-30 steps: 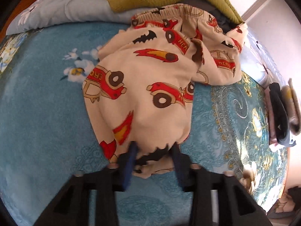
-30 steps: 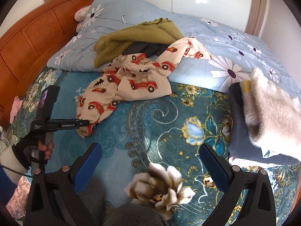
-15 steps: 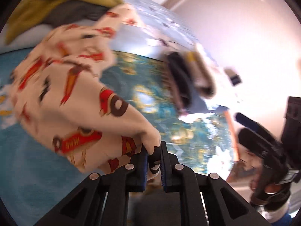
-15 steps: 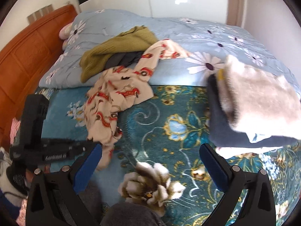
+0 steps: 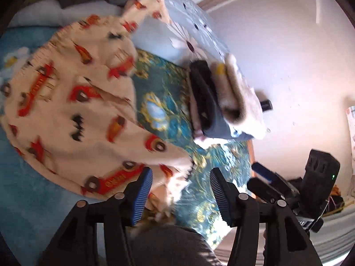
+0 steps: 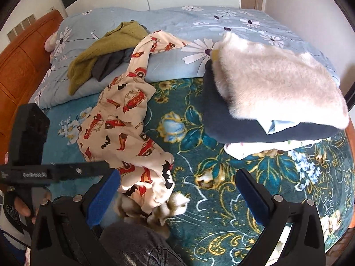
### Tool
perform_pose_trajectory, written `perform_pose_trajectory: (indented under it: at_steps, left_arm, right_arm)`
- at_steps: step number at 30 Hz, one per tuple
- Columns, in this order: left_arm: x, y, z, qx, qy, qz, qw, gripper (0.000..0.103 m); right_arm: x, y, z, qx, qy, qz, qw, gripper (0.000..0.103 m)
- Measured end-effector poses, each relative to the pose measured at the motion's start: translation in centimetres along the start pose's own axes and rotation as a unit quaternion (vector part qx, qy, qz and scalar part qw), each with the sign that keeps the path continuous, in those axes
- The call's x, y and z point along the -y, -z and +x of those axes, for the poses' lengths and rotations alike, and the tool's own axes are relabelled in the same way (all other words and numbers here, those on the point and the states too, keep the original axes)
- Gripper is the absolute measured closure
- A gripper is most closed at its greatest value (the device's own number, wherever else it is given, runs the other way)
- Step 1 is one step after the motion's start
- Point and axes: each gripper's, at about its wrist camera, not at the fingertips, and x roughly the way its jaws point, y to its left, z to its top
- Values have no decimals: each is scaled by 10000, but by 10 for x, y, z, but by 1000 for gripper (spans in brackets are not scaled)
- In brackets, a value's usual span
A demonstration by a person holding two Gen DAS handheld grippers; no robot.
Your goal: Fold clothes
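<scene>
Left gripper (image 5: 180, 196): jaws opening, nothing pinched; printed pyjama garment (image 6: 124, 128) has its hem just ahead, slightly left. Right gripper (image 6: 177, 197): fingers wide apart, empty, hem near its left finger. Garment's long axis runs near-to-far, up onto the blue quilt (image 6: 168, 20). Teal floral bedspread (image 6: 221, 177); folded stack (image 6: 277, 93) far right; wooden headboard (image 6: 20, 66) left.

Bare teal blanket (image 6: 184, 146) between car-print garment (image 6: 124, 133) and folded stack (image 6: 273, 102), quilt (image 6: 177, 22) behind.

The car-print pyjama garment (image 6: 124, 124) carries the word "HERO" on its red cars.
</scene>
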Motion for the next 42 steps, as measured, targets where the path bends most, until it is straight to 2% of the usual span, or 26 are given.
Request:
perform_pose_trajectory:
  at_steps: [2,4,7,9,11,13,15,17,19,23,25,27,31,33,36,39,41,42]
  left_arm:
    - [-41,-15,-16,412,-575,-507,9962,41]
    - [-87,-28,-28,690,-957,-1167,9861,41]
    - [-142,-41,-28,695,-1224,-1781,9739,41]
    - [-160,-49,-19,599,-1371,-1850,9713,41]
    - [-171,-57,-11,549,-1398,-1829,9716,41]
    - [-179,-63,-6,540,-1359,-1839,9720,42]
    - [-180,-67,-5,586,-1285,-1780,9738,43]
    - [-180,-72,-5,632,-1213,-1708,9758,53]
    - [-179,-71,-10,721,-1204,-1697,9755,94]
    - [-178,-67,-23,911,-1201,-1688,9740,94]
    - [-175,-65,-44,1235,-1141,-1708,9709,95]
    - [-170,-65,-67,1568,-1146,-1709,9660,95]
    - [-166,-60,-132,2331,-1214,-1735,9491,95]
    - [-176,-54,-170,2662,-1420,-1788,9365,95]
    - [-201,-43,-213,2975,-1815,-2043,9148,95]
    - [-241,-16,-251,3165,-2138,-2552,8882,95]
    - [-265,5,-273,3256,-2301,-2864,8712,95]
    - [-276,14,-281,3276,-2382,-2978,8645,95]
  right_arm:
    - [-10,0,10,-94,-205,27,9997,0]
    - [-17,1,26,-225,-461,134,9986,0]
    - [-16,7,57,-550,-686,530,9947,0]
    - [-10,14,80,-844,-748,880,9897,1]
    - [-5,21,98,-1157,-730,1088,9846,15]
    - [-3,28,109,-1395,-683,1130,9814,38]
    - [1,33,115,-1570,-699,1225,9775,43]
    - [2,36,118,-1642,-761,1312,9747,45]
    - [4,39,121,-1713,-824,1398,9718,52]
    - [-2,43,127,-1839,-868,1383,9693,62]
    - [-8,42,130,-1876,-703,1226,9720,69]
    - [-12,40,133,-1888,-557,1120,9740,71]
    - [-21,29,130,-1759,-516,1087,9770,72]
    - [-30,20,125,-1629,-633,1018,9793,72]
    - [-57,9,120,-1511,-875,668,9824,71]
    - [-83,3,119,-1468,-1030,271,9834,70]
    - [-97,1,123,-1546,-1136,76,9814,64]
    - [-103,2,126,-1586,-1171,-25,9804,55]
